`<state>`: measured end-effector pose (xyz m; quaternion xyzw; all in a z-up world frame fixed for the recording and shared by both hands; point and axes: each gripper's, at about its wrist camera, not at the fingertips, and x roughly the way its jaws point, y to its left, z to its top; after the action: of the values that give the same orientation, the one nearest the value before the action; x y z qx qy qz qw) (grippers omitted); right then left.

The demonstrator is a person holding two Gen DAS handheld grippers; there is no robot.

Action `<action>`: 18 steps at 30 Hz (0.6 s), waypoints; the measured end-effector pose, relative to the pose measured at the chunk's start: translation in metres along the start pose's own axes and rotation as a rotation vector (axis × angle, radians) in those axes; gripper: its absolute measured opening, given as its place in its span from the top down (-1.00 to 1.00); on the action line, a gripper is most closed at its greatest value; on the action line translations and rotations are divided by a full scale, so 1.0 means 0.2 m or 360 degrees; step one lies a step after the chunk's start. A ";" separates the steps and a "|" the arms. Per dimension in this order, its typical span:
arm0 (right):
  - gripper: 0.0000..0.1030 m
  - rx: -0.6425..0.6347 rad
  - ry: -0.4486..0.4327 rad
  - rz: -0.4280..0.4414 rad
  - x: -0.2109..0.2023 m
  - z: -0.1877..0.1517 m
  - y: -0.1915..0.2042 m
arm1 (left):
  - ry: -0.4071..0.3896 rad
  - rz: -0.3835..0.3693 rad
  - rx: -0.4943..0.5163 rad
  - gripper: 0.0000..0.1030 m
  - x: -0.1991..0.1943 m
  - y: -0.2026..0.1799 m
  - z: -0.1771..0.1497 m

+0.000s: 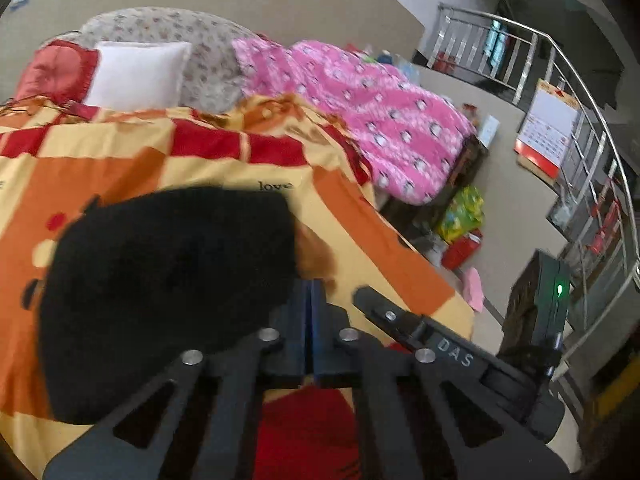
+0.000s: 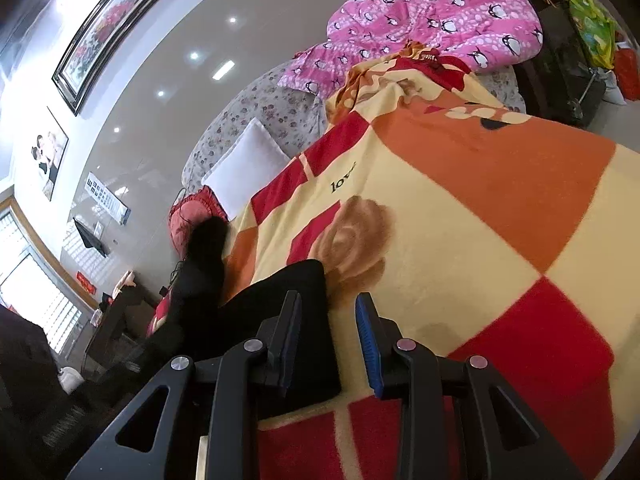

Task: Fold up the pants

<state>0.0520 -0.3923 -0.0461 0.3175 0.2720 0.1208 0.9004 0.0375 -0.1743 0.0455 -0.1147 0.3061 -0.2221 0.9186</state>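
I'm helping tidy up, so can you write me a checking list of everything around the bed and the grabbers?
Surface: checked blanket in orange, red and cream covering the bed.
Job's things: black pants bunched on the blanket, not flat.
Clutter: pink penguin quilt, white pillow, red cushion at the far end.
Grippers: left gripper shut beside the pants, grip on the cloth unclear; right gripper open at the pants' edge.
Cables: nothing seen.
Surroundings: bags on the floor, metal railing, framed picture on the wall.
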 end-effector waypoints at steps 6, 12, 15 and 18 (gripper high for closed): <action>0.41 0.0009 -0.0001 -0.0005 0.00 0.00 -0.01 | 0.0016 -0.0057 0.0067 1.00 0.01 -0.07 -0.06; 0.41 -0.0013 -0.0012 0.0043 -0.01 0.00 0.00 | -0.0233 0.0139 -0.0090 0.87 -0.29 0.16 -0.01; 0.41 -0.0061 0.0041 0.0240 0.00 0.01 0.03 | -0.0327 0.0355 -0.0244 0.49 -0.41 0.37 -0.01; 0.33 -0.0089 0.0166 0.0453 0.02 0.05 0.05 | -0.0271 0.0458 -0.0489 0.47 -0.41 0.61 -0.02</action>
<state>0.0606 -0.3877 -0.0352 0.3209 0.2671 0.2710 0.8673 0.0172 -0.0297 0.0415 -0.2265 0.2710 -0.0290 0.9351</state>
